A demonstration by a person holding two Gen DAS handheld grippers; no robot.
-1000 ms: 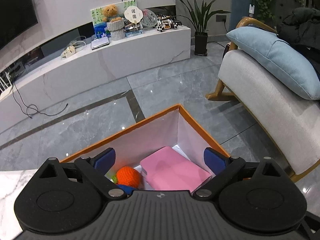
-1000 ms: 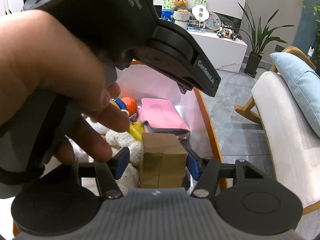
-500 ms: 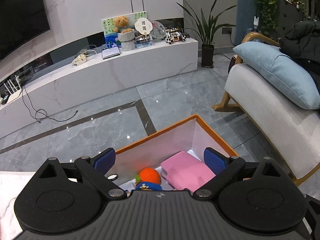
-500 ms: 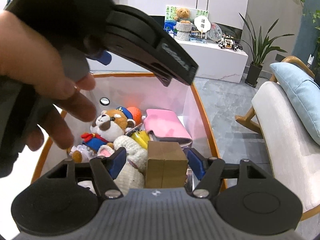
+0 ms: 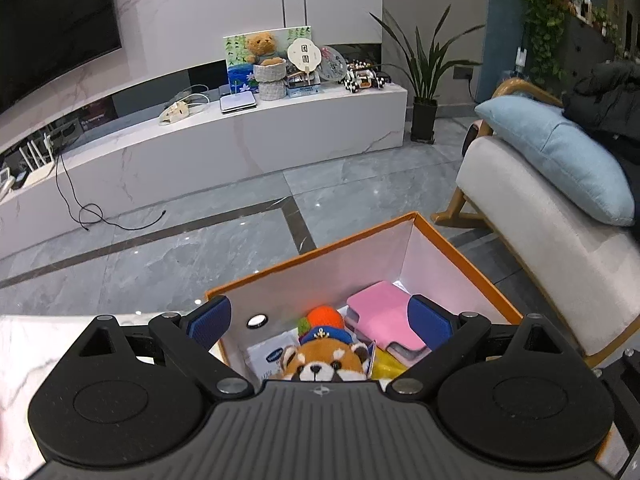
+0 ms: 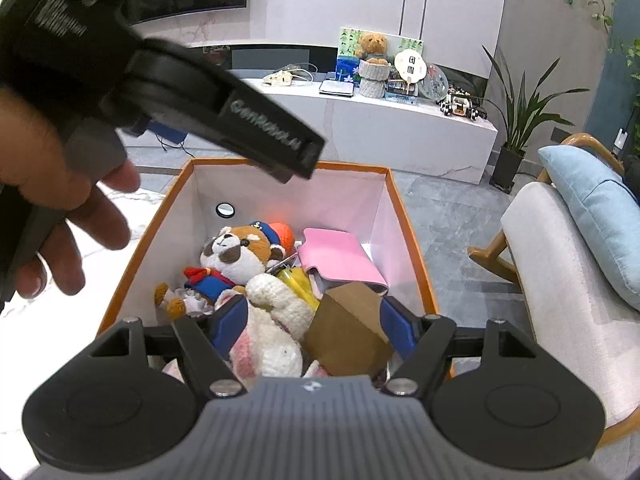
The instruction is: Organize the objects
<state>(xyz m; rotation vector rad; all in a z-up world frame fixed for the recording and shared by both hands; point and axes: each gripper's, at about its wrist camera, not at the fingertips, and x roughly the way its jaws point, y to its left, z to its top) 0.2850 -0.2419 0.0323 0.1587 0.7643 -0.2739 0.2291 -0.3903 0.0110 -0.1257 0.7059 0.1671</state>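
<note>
An orange-rimmed storage box [image 6: 408, 240] holds a red panda plush [image 6: 240, 248], a pink case [image 6: 336, 256], an orange knitted ball [image 6: 284, 232] and a white knitted toy [image 6: 276, 320]. My right gripper [image 6: 312, 324] hangs over the box's near end, its jaws opening. A brown cardboard box [image 6: 348, 328] lies tilted between them on the toys, no longer squeezed. My left gripper [image 5: 320, 318] stands open and empty above the same box's rim [image 5: 460, 248], over the red panda plush [image 5: 324, 360] and pink case [image 5: 380, 316].
A hand [image 6: 60, 200] carries the left gripper across the upper left of the right wrist view. A pale rocking chair [image 5: 540, 232] with a blue cushion [image 5: 560, 156] stands right of the box. A white marble surface [image 5: 24, 352] lies at the left, a TV bench [image 5: 240, 140] beyond.
The right jaws have spread and the cardboard box has tipped from upright to tilted. The left gripper has drawn up and back, uncovering the toys and showing more of the box.
</note>
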